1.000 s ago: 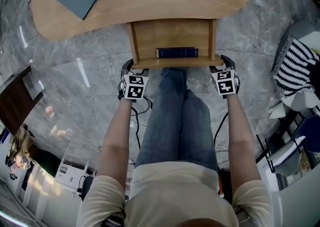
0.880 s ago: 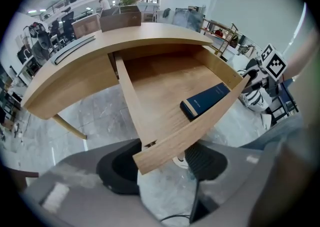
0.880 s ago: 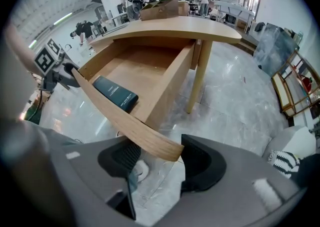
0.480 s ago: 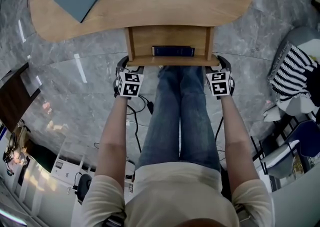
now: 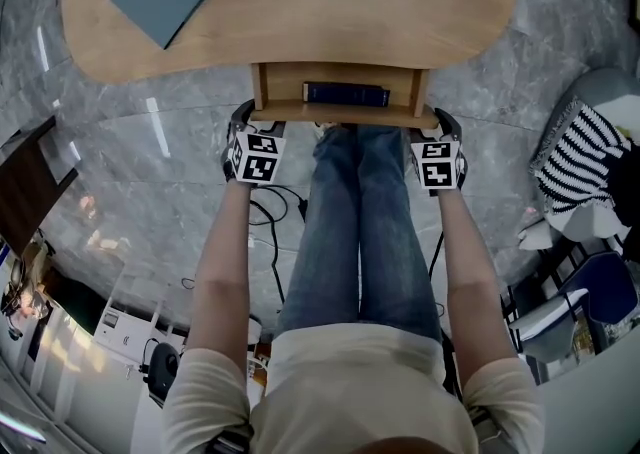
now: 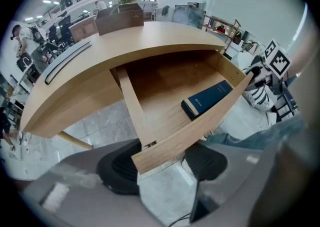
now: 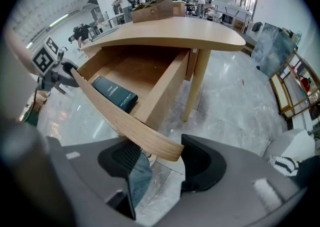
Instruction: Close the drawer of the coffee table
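Firstly, in the head view the drawer [image 5: 340, 116] stands partly out of the bench [image 5: 300, 2], with a book [image 5: 346, 94] inside. In the left gripper view, the left hand-held gripper [image 6: 162, 163] is released, its jaws apart around one end of the drawer front. In the right gripper view, the right hand-held gripper [image 7: 160, 158] is also released, around the other end.

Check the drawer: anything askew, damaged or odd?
Nothing stands out. The drawer sits square, partly open, with a dark blue book lying flat inside. The left gripper and right gripper each straddle an end of its front panel, jaws apart.
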A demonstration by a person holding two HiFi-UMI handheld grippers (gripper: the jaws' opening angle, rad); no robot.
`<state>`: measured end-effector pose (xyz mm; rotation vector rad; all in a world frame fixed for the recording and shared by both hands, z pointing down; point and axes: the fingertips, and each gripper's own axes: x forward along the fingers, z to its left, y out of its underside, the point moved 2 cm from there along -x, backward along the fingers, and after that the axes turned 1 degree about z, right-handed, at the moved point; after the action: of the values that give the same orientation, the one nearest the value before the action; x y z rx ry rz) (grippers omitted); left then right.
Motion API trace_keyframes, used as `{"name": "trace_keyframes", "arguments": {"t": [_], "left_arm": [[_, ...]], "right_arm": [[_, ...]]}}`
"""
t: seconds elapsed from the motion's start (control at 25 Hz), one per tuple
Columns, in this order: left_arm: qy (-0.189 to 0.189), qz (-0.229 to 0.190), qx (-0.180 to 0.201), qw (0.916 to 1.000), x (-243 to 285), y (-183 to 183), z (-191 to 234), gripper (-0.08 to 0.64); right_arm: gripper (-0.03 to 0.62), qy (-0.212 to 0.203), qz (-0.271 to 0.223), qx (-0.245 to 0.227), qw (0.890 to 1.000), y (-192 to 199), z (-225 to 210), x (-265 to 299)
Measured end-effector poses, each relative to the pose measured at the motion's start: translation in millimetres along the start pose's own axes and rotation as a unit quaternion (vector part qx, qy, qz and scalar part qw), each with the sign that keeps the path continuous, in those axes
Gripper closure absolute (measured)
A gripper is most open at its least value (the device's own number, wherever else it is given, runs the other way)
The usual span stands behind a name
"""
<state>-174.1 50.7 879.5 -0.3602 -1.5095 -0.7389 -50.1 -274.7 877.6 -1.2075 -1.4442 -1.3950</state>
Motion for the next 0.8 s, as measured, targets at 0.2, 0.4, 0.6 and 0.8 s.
{"name": "trace_keyframes", "arguments": {"t": [0.2,0.4,0.6,0.8], "left_arm": [[-0.004,-0.008,0.000,1.0000,1,-15,10,0.290],[-0.007,-0.010,-0.002,0.9999,4,-33,17,0.290],[-0.007,-0.008,-0.006,0.9999,8,-47,21,0.290],[-0.012,-0.013,-0.012,0.9998,9,-62,31,0.290]], "right_arm": [[0.342,0.001,-0.006,-0.001,1.000,-18,-6,2],[0.342,0.003,-0.010,-0.002,1.000,-33,-16,4],[0.342,0.000,-0.011,-0.004,1.000,-42,-27,10],[0.341,0.004,-0.020,-0.009,1.000,-63,-33,11]]}}
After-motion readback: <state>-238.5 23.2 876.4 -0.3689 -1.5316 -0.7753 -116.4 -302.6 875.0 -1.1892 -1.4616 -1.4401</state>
